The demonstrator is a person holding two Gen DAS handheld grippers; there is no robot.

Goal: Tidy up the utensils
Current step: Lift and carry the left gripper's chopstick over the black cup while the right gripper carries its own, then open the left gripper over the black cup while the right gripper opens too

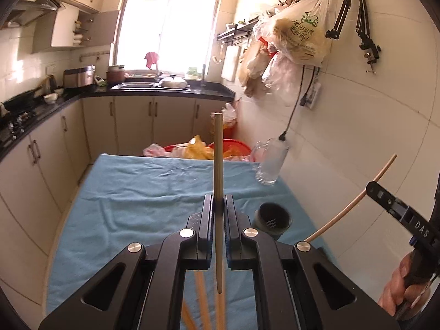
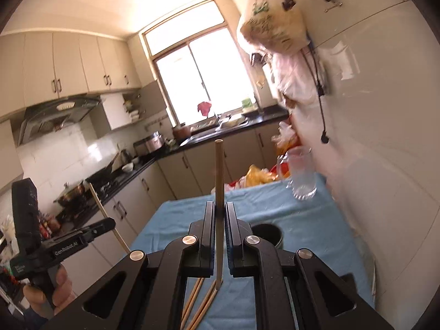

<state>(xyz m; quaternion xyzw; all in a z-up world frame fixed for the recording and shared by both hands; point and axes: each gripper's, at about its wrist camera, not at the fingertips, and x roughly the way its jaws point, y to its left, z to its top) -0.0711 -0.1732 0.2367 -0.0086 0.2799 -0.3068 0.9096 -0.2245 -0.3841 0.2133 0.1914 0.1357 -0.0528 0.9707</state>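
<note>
My left gripper [image 1: 219, 200] is shut on a wooden chopstick [image 1: 218, 151] that stands upright between its jaws, above the blue cloth. My right gripper [image 2: 219, 207] is shut on another wooden chopstick [image 2: 219, 170], also upright. The right gripper shows at the right edge of the left wrist view [image 1: 370, 187] with its chopstick [image 1: 354, 203]; the left gripper shows at the left of the right wrist view [image 2: 111, 222]. A dark round utensil holder [image 1: 272, 217] stands on the cloth just right of both grippers, and it shows in the right wrist view [image 2: 266, 233]. Several more chopsticks [image 2: 199, 302] lie on the cloth below.
The table [image 1: 123, 192] carries a blue cloth and stands against a white tiled wall on the right. A clear glass mug [image 1: 271, 162] stands at its far right corner. Red basins with plastic bags [image 1: 231, 148] sit behind the table. Kitchen counters run along the left.
</note>
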